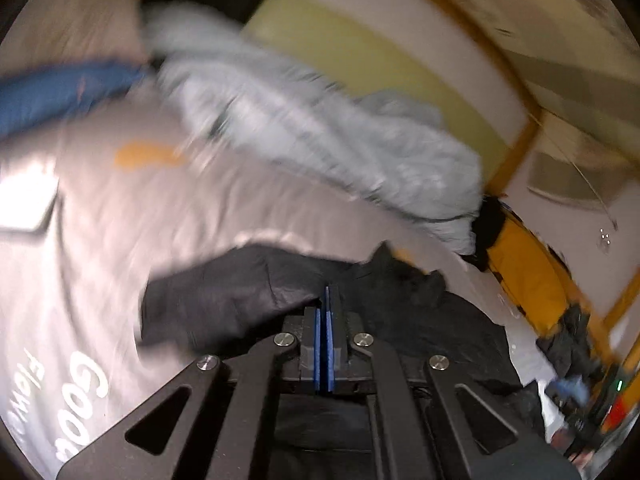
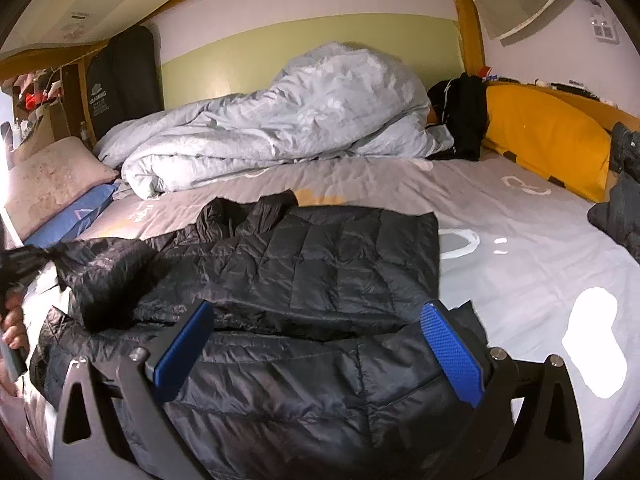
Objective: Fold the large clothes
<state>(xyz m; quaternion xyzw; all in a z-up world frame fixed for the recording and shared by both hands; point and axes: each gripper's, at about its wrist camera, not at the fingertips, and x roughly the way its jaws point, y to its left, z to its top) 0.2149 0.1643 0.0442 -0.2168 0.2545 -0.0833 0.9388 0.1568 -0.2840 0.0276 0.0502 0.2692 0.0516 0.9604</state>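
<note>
A black quilted puffer jacket (image 2: 328, 264) lies spread on the grey bed sheet (image 2: 520, 264). My right gripper (image 2: 320, 344) hangs open just over the jacket's near part, its blue pads (image 2: 452, 348) wide apart and gripping nothing. One sleeve (image 2: 92, 268) is drawn out taut towards the left edge, where a hand (image 2: 14, 328) shows. In the blurred left wrist view my left gripper (image 1: 327, 304) has its blue pads pressed together, with black jacket fabric (image 1: 224, 292) bunched at their tips, so it looks shut on the sleeve.
A crumpled light grey duvet (image 2: 272, 120) lies along the green wall. A pillow (image 2: 52, 180) and a blue cloth (image 2: 80, 216) are at the left. A yellow cushion (image 2: 548, 136) and dark clothes (image 2: 460, 120) are at the right. A wooden bed frame (image 2: 468, 20) surrounds the bed.
</note>
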